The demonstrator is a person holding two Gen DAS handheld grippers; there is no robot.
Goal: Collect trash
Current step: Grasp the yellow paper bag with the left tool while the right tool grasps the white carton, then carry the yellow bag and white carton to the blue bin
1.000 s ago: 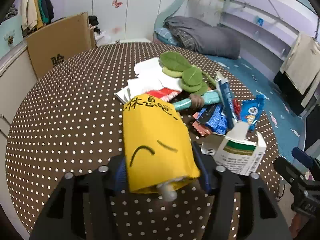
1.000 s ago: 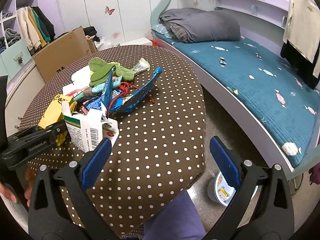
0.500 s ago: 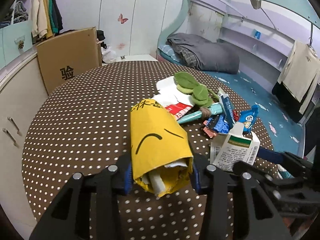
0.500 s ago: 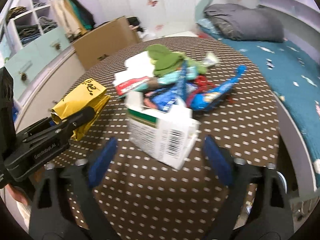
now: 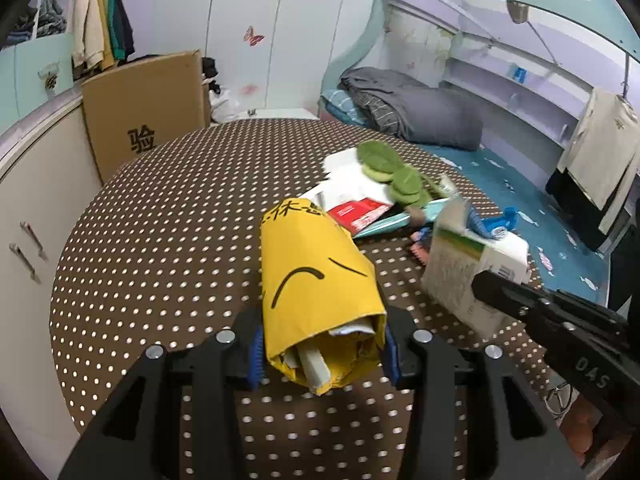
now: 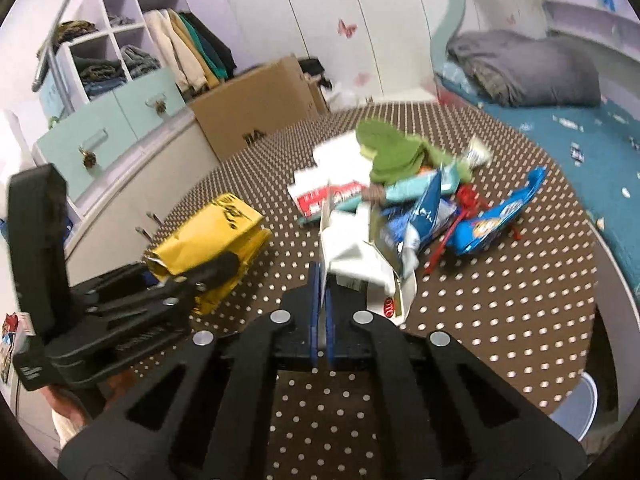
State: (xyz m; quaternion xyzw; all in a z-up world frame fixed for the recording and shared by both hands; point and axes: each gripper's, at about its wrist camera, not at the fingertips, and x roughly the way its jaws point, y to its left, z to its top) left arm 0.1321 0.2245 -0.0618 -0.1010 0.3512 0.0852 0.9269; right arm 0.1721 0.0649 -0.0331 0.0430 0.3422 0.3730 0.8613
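Dotted brown tablecloth (image 5: pixel 160 240); crumpled yellow paper bag (image 5: pixel 316 288), creased white carton (image 6: pixel 360 264).

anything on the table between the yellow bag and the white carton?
Nothing: only bare dotted tablecloth between the yellow bag and the white carton, clearest in the right wrist view.

The bag (image 5: pixel 316 280) is yellow with black marks, the tablecloth (image 5: pixel 160 240) brown with white dots, the carton (image 5: pixel 472 264) white and green.

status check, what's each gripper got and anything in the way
Left gripper clamped on yellow bag. Right gripper shut on edge of white carton. Wrapper pile still on table, nothing blocking.
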